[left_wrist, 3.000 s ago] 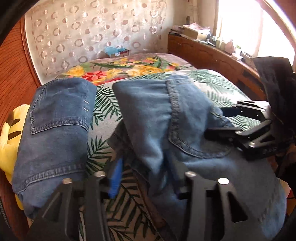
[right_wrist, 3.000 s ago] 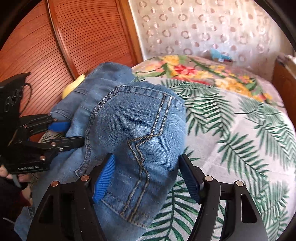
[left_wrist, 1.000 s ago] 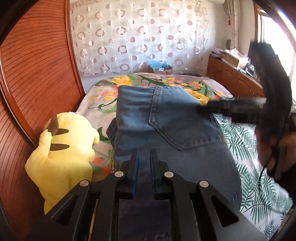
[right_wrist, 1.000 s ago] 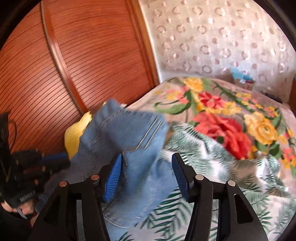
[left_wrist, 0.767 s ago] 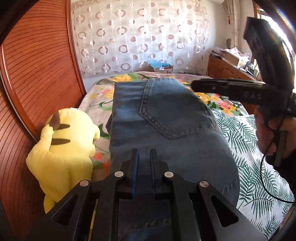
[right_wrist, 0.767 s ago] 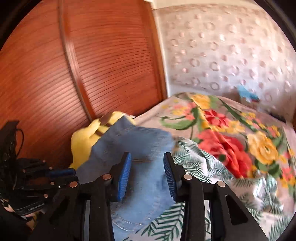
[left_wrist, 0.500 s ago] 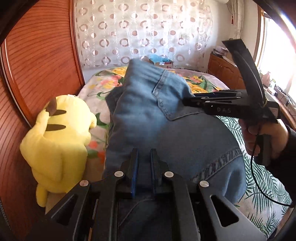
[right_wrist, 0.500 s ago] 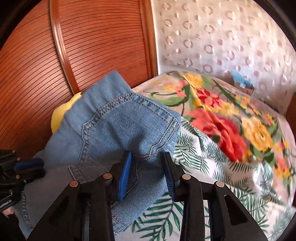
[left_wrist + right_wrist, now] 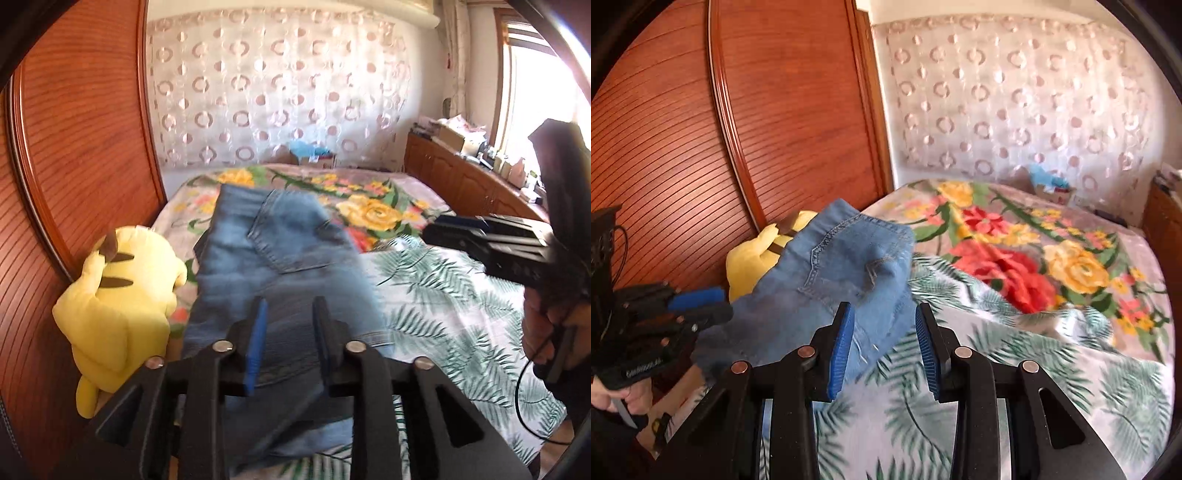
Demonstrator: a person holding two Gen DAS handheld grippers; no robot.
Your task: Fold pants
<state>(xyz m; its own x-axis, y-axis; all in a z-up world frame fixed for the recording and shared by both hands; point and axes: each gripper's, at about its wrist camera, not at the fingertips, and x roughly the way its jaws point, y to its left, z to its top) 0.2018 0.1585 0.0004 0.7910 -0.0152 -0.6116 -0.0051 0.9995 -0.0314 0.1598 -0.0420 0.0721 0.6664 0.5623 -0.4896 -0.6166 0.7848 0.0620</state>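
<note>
The blue jeans [image 9: 273,266] lie folded on the flowered bedspread [image 9: 450,295], back pocket up, next to a yellow plush toy. My left gripper [image 9: 286,332] hovers over their near end. Its jaws are opening, and the denim shows in the gap below without the pads pressing on it. In the right wrist view the jeans [image 9: 842,269] sit ahead and to the left of my right gripper [image 9: 882,343], which is open with nothing between its blue pads. The left gripper [image 9: 716,302] shows at the left edge there, and the right gripper [image 9: 436,229] hangs over the bed at the right.
A yellow plush toy [image 9: 114,295] leans against the ribbed wooden panel [image 9: 74,147] left of the jeans. A small box with blue stuff [image 9: 314,155] stands past the bed under the patterned curtain. A low wooden cupboard [image 9: 461,177] with clutter on top runs along the right.
The jeans were held up by both grippers and now lie flatter on the bed. The left jaws have parted. The right gripper has come off the denim and drawn back to the right.
</note>
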